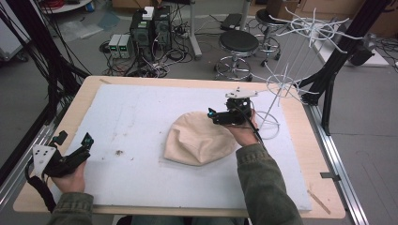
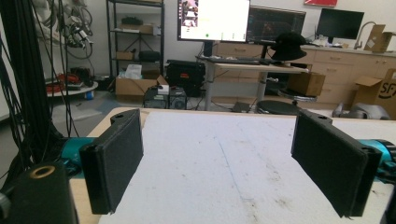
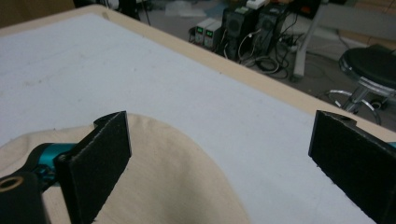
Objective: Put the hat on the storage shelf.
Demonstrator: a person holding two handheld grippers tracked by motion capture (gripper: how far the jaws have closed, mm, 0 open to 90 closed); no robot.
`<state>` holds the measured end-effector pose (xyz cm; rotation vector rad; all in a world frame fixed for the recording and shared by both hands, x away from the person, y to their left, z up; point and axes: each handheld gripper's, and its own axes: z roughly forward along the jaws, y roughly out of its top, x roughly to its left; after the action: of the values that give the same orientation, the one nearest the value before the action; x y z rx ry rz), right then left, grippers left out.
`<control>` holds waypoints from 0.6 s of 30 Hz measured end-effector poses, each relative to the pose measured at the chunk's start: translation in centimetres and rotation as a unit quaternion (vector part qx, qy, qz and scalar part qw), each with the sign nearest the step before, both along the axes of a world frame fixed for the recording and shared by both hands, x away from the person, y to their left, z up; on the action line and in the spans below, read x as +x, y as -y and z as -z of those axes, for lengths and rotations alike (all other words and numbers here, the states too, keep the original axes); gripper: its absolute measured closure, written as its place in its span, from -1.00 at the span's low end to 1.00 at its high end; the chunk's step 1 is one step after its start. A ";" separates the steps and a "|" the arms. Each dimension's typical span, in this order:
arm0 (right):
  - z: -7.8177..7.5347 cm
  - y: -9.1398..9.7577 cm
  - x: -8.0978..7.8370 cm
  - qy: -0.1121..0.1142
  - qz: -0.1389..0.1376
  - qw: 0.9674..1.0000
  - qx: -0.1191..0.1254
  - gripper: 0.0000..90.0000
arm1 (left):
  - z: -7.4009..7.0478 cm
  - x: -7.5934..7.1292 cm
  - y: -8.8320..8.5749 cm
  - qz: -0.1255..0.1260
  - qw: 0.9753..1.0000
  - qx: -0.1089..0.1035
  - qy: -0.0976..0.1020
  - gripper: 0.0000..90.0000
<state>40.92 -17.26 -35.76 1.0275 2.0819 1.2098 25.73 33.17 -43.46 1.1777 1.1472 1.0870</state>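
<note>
Cream knit hat (image 1: 199, 139) lying flat and limp near the middle of the surface (image 1: 141, 117), on the white foam sheet, crown toward the near edge, rounded edge toward the far side. Looks soft, light and floppy; likely to sag and fold when lifted, not to slide much on the foam, nothing fragile about it. Probably best taken by pinching a fold of fabric at the rim, both layers together, rather than pressing down on the flat middle.

Right claw (image 1: 212, 114) hovering at the hat's far right edge, jaws spread wide, holding nothing. Seen from the right gripper view, right claw (image 3: 219, 154) straddling the hat's (image 3: 154, 186) curved border: one pad (image 3: 100, 163) over the fabric, the other (image 3: 355, 158) out over bare foam. Contact with the cloth cannot be told.

Left claw (image 1: 87, 140) resting well apart from the hat, at the near left of the surface, likewise wide open and empty; in the left gripper view, left claw (image 2: 219, 163) facing only bare foam between its pads.

White wire rack (image 1: 286, 79) standing at the far right corner, just beyond the right hand (image 1: 244, 133), hooks free. Plausible place for hanging the hat; a grip near the rim would leave the opening loose for slipping over a hook.
</note>
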 end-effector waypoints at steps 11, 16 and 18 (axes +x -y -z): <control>0.9 -1.2 1.8 -0.039 -0.021 0.998 -0.036 -0.89 | 0.0 0.1 -0.1 0.003 1.000 -0.001 0.000 -0.62; 1.8 -1.3 2.5 -0.062 -0.029 0.997 -0.044 -0.89 | 0.1 0.1 -0.1 0.004 1.000 -0.001 -0.001 -0.62; 1.9 -1.3 2.5 -0.063 -0.030 0.997 -0.043 -0.89 | 0.1 0.2 0.0 0.005 1.000 -0.002 -0.001 -0.62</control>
<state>43.47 -15.99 -37.66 1.0328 2.2566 1.0981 25.90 33.19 -43.53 1.1804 1.1436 1.0756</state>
